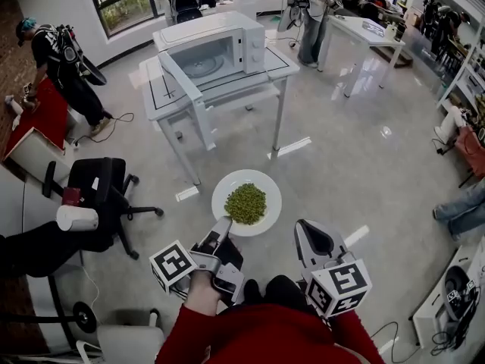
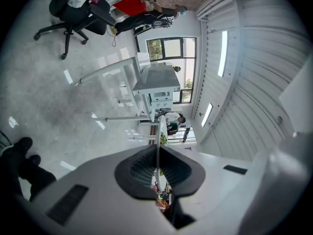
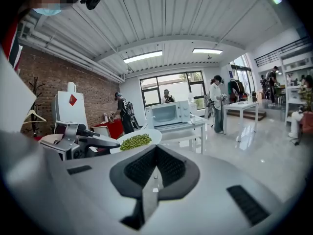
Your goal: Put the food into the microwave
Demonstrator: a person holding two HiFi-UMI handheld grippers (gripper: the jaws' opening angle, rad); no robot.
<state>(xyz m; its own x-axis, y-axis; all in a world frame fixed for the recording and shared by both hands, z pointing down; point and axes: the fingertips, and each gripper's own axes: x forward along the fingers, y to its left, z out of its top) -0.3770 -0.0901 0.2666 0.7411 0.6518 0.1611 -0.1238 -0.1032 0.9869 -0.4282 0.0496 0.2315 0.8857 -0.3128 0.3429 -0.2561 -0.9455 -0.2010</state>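
Plate [image 1: 261,180] lies level, clamped by left claw [image 1: 223,224].

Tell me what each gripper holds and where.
The left gripper pinches the plate of peas by its near rim; the right gripper is shut, holding nothing.

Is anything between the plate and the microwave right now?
Nothing visible does. The left gripper holds the plate by its rim, and only floor lies before the table. The microwave door is open, with only the turntable inside.
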